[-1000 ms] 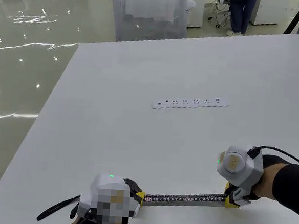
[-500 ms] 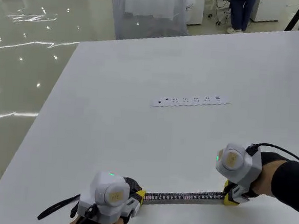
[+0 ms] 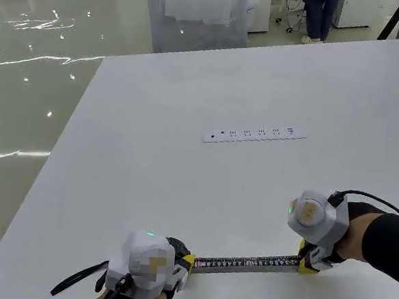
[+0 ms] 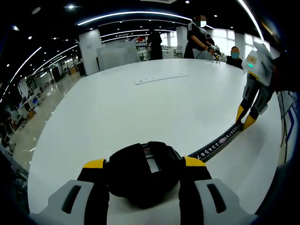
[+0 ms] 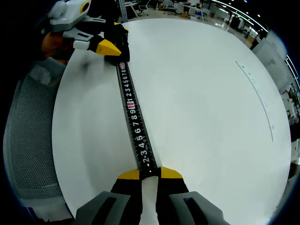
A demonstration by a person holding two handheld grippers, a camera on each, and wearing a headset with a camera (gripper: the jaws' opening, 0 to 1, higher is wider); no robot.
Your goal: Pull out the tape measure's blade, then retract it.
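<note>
So here's where I'm at: my left gripper (image 4: 144,163) is closed around the black case (image 4: 145,177) of the tape measure, both yellow tips hugging its sides, down at the near edge of the table (image 3: 183,182). My right gripper (image 5: 150,174) is pinched almost shut on the far end of the blade (image 5: 133,112), so the blade is stretched flat on the table in a straight line between the two. That line is really the whole story for what comes next. The long axis runs side to side in front of me, case on my left and tip on my right, and from the right gripper's camera the numbers lead straight up to the left gripper (image 5: 101,44). I'd guess the pull-out part is about done, so retracting means the right side travels back along that same line toward the case, and letting it wander sideways could kink the blade. Nothing sits in that path. The only other thing on the table is a white power strip (image 3: 254,134), well apart from the blade and further out.
</note>
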